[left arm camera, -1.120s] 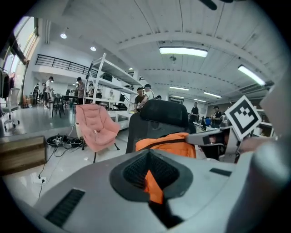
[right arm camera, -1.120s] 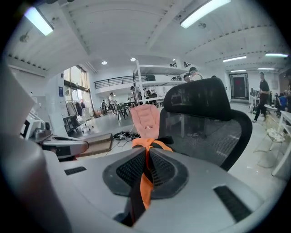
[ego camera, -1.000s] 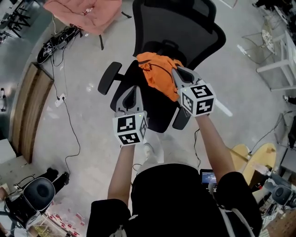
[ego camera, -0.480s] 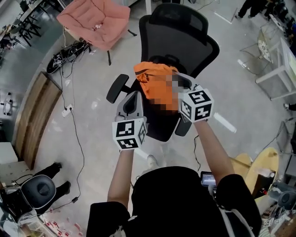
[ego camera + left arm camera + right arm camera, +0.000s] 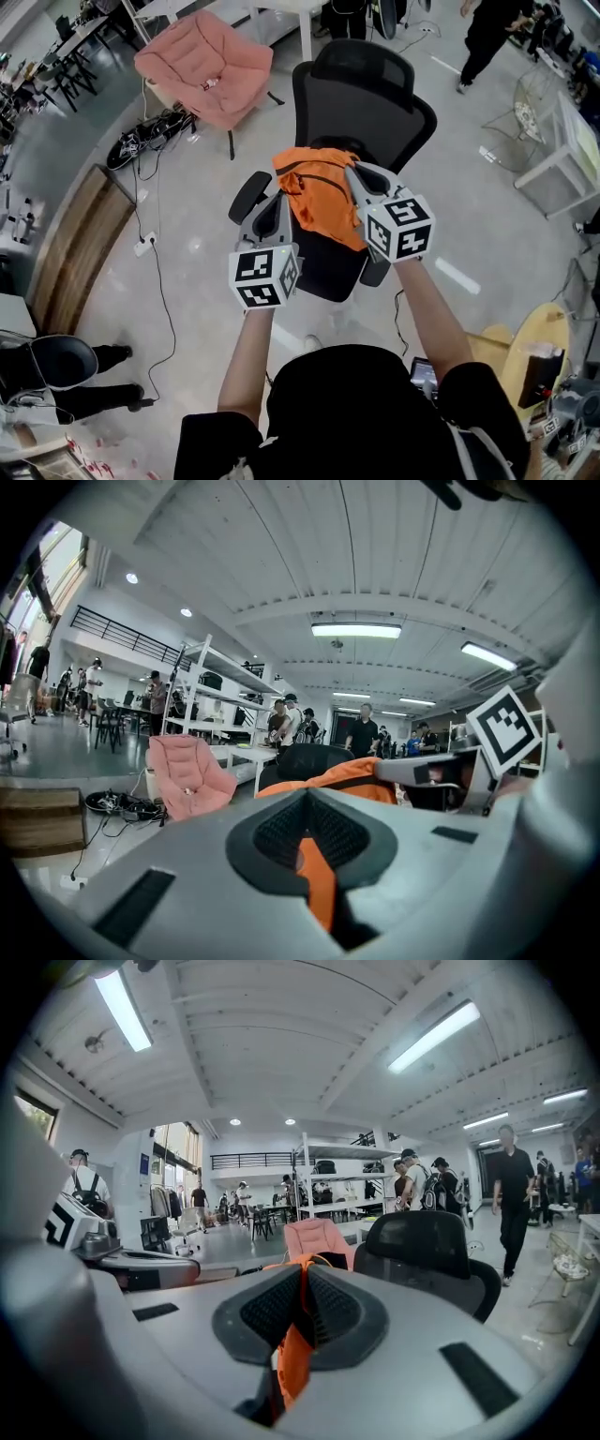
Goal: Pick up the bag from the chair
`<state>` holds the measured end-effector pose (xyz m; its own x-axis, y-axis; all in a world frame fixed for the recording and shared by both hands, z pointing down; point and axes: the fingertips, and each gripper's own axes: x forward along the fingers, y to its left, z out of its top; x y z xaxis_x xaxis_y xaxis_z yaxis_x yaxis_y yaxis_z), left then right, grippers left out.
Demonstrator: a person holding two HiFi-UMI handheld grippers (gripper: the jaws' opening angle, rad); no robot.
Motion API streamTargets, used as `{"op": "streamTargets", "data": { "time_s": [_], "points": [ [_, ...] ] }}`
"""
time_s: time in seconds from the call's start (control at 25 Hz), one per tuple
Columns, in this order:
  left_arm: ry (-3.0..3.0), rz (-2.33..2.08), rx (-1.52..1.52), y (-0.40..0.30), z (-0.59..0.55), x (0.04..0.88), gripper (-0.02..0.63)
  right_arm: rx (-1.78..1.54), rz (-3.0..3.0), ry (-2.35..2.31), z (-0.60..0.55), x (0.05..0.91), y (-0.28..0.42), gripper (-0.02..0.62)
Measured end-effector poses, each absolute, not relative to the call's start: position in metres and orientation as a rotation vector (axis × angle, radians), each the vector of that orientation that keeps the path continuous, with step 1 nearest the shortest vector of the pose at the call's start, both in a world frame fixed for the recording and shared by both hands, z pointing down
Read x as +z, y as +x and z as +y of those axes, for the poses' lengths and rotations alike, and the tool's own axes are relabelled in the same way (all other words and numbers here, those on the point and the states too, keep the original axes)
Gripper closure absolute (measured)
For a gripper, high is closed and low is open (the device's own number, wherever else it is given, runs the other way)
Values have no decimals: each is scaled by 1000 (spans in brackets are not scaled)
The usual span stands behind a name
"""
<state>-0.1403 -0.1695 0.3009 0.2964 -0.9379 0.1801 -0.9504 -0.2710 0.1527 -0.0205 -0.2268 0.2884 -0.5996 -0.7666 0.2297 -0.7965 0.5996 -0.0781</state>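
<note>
Above the black office chair (image 5: 364,103), my left gripper (image 5: 278,201) and right gripper (image 5: 357,174) both pinch the orange bag (image 5: 319,195) tight.

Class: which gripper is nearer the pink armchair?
Left. The left gripper grips the orange bag on the side facing the pink armchair; the right gripper grips its far side.

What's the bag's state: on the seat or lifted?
Lifted, apparently: orange bag hangs between left gripper and right gripper, both shut on it.
</note>
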Motion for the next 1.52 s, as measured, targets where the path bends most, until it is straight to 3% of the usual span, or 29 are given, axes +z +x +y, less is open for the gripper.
{"op": "streamTargets", "data": {
  "time_s": [1.52],
  "points": [
    [2526, -1635, -82, -148, -24, 235, 600, 95, -2685, 1517, -68, 209, -26, 589]
  ]
}}
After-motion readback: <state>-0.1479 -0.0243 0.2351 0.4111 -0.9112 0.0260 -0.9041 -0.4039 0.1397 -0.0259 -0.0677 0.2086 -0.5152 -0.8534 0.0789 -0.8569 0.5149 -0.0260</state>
